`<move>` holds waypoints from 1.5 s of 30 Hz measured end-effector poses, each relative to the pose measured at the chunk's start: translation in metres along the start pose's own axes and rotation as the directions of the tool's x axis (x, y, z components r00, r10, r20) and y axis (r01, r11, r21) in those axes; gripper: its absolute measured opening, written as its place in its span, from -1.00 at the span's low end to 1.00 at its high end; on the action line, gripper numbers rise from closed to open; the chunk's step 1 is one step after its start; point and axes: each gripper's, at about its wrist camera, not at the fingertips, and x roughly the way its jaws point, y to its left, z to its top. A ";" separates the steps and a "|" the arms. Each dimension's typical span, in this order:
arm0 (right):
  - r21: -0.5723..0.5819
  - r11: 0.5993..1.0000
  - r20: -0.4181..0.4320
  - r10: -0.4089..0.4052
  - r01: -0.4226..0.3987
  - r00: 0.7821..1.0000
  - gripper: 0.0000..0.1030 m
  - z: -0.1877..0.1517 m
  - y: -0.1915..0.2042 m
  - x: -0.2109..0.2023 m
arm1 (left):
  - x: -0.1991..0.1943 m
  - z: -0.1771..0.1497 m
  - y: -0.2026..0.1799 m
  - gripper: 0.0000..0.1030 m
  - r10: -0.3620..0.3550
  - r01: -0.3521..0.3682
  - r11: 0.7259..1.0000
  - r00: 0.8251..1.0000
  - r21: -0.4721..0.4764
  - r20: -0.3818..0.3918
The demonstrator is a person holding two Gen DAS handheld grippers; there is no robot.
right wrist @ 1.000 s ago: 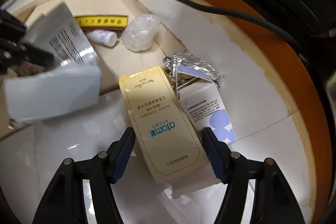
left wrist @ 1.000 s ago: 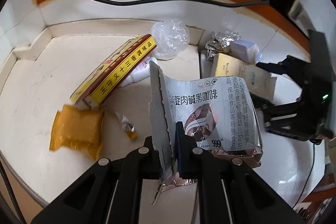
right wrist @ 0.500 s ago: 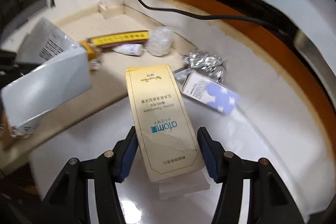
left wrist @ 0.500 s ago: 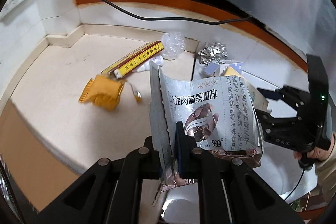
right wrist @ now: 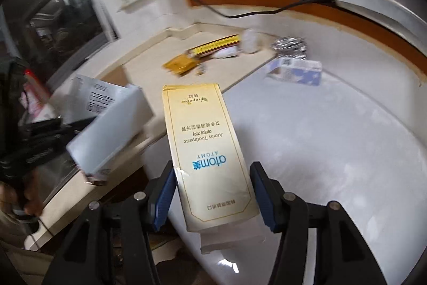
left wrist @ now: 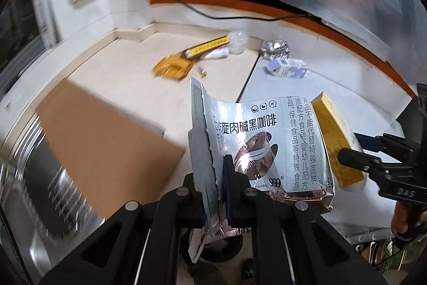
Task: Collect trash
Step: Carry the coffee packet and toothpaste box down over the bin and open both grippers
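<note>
The silver coffee pouch (left wrist: 269, 148) hangs pinched in the left gripper (left wrist: 217, 178), whose jaws are closed down tight on the pouch's torn edge so the printed face stands upright in front of the camera. Beside the pouch, the cream toothpaste box (right wrist: 208, 151) sits lengthwise between the blue pads of the right gripper (right wrist: 213, 194). Those jaws have just been closing in on the box; they stand moderately wide, matched to the box's width, with the left pad against its side and the right pad right at its other edge, and the box is carried clear of the white surface (right wrist: 333, 151) below it.

Taking the toothpaste box as the landmark: beyond its far end, on the beige countertop (left wrist: 128, 76), lie an orange wrapper (right wrist: 181, 64), a long yellow-edged box (right wrist: 216, 44), and a small white bottle (right wrist: 226, 53) just beside that box. Farther off to the right of these sit a crumpled clear plastic ball (right wrist: 249, 43), a wad of foil (right wrist: 289, 46) and a white-and-blue carton (right wrist: 296, 72), the carton on the white surface. To the box's left, a person's hand (right wrist: 16, 202) grips the left tool's handle. A black cable (right wrist: 267, 11) runs along the wall behind everything.
</note>
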 end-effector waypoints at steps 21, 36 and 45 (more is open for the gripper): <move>-0.232 0.971 -0.195 0.017 -0.063 0.981 0.07 -0.106 0.102 0.042 | 0.002 -0.171 0.012 -0.85 0.256 -0.271 0.960 0.952 -0.072 -0.168; -0.191 0.981 -0.460 -0.131 0.046 0.878 0.06 -0.218 0.074 0.194 | 0.152 -0.274 0.022 -0.83 0.182 -0.204 0.978 0.927 -0.034 -0.328; -0.150 0.983 -0.492 -0.164 0.102 0.855 0.06 -0.267 0.038 0.261 | 0.242 -0.288 0.020 -0.83 0.128 -0.127 0.992 0.950 0.023 -0.285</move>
